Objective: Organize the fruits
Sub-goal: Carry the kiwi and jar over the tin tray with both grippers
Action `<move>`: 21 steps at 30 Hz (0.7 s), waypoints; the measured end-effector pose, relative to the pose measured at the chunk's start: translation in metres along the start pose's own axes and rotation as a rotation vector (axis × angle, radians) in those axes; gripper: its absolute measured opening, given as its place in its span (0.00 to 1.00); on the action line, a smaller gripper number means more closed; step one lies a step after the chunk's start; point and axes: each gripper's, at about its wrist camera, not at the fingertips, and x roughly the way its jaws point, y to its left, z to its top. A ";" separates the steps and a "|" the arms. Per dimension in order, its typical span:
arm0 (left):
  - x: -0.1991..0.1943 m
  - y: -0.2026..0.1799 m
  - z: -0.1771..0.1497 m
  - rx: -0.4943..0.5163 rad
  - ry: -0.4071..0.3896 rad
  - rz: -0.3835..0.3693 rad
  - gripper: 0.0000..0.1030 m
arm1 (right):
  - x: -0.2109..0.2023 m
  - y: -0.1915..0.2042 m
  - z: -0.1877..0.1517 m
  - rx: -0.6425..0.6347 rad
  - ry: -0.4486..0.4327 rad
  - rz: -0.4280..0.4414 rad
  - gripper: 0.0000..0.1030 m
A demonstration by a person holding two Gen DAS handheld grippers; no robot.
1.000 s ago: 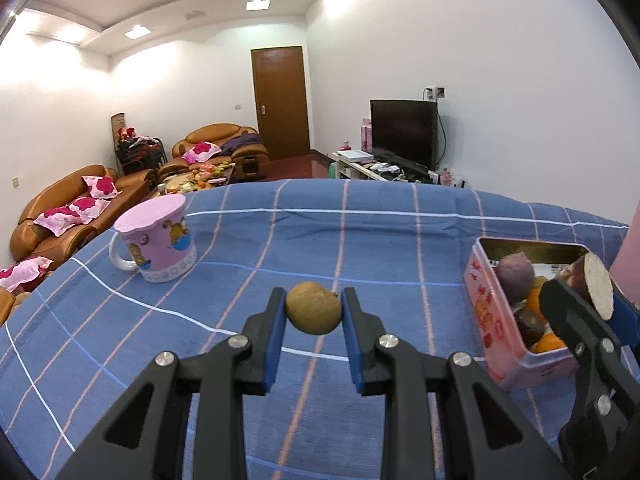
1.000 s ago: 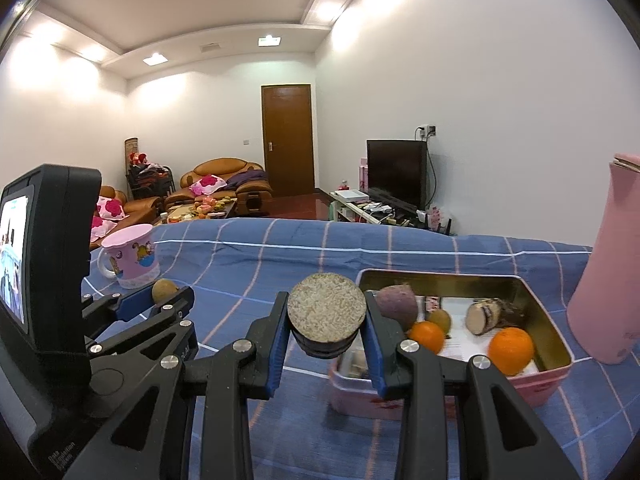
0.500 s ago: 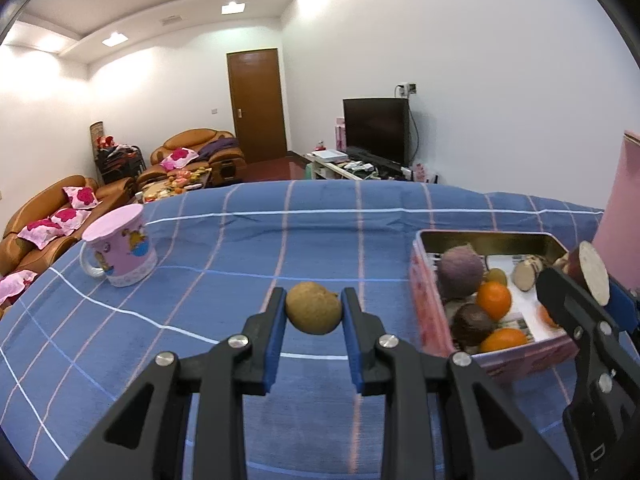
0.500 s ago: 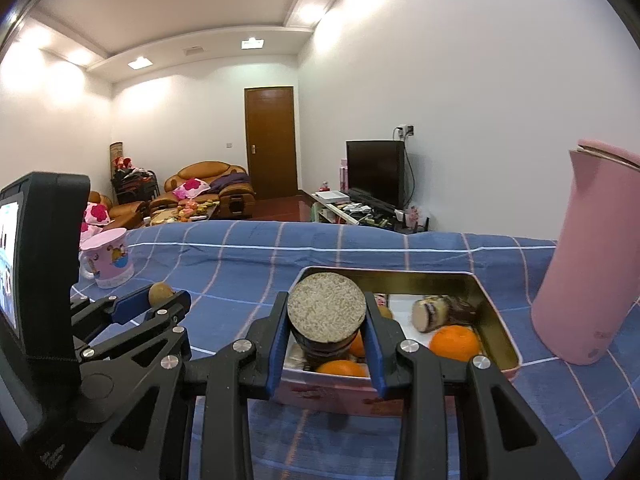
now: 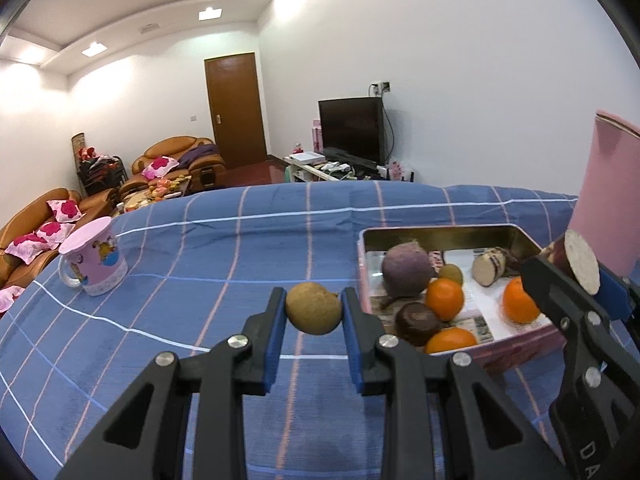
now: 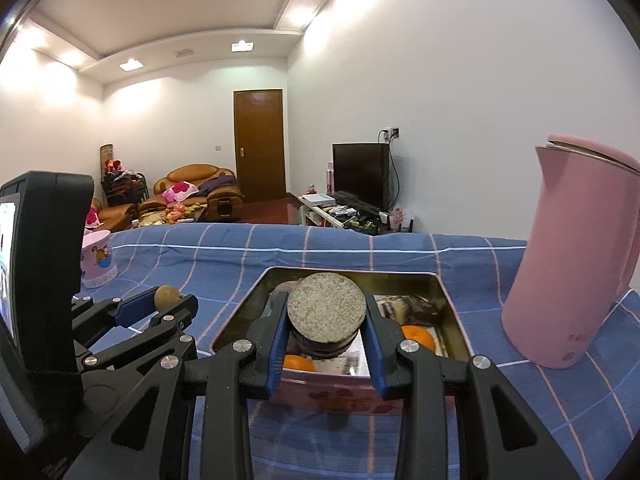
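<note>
Lettering "DA" marks right gripper (image 5: 576, 280), which clamps sweet potato (image 5: 580, 262).

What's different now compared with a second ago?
Both claws moved toward the tin: the right claw, with its cut tuber, now hangs over it; the left claw with its brown fruit is nearer. Both grips, the mug and the jug are unchanged.
</note>
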 end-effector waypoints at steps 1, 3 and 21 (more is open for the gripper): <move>0.000 -0.003 0.000 0.004 0.000 -0.003 0.28 | 0.000 -0.002 0.000 0.001 0.000 -0.003 0.35; 0.000 -0.008 0.001 0.007 0.000 -0.009 0.28 | -0.003 -0.005 0.000 0.002 0.000 -0.009 0.35; -0.002 -0.055 0.006 0.042 0.009 -0.071 0.28 | -0.009 -0.039 0.001 0.036 0.007 -0.068 0.35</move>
